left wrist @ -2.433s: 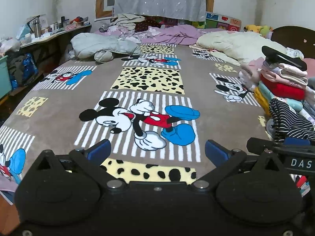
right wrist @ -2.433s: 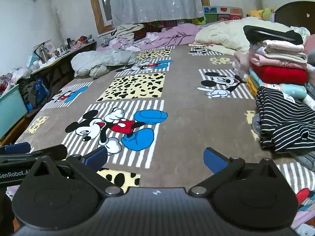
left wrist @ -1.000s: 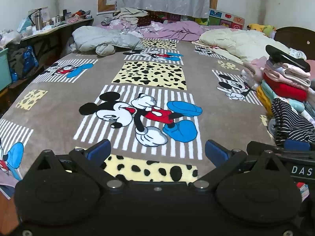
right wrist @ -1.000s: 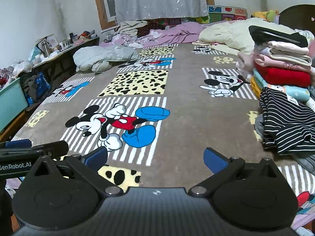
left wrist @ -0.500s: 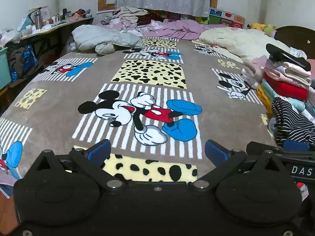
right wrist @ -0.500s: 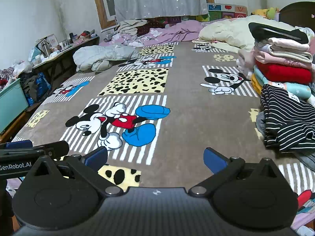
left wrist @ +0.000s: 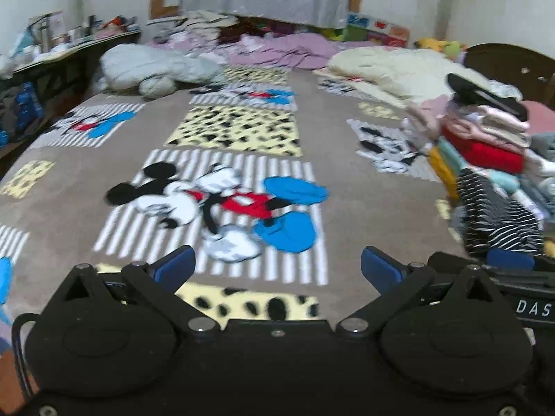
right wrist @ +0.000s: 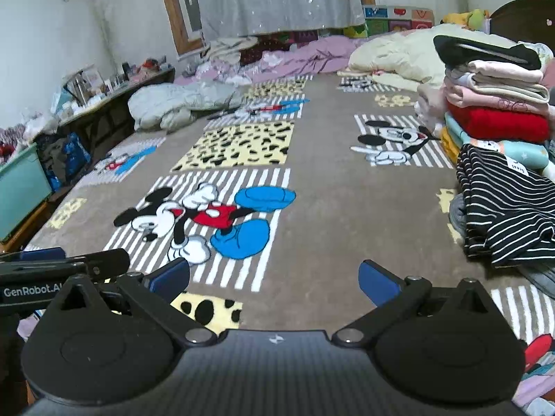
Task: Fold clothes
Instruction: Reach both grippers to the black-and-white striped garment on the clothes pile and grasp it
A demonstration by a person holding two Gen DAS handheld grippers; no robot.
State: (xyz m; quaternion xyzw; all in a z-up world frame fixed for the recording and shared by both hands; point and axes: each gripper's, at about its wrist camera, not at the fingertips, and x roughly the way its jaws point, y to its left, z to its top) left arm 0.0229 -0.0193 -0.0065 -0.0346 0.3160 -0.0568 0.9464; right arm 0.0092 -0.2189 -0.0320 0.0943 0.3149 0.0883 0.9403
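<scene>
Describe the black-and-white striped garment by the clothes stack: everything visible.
The striped garment is dark cloth with thin white horizontal stripes and looks soft, like knit. It lies loosely bunched, not neatly folded, on the blanket at the bed's right side, partly over grey fabric. A small white tag shows near its top edge. Behind it rises the folded stack. Neither gripper touches it.
</scene>
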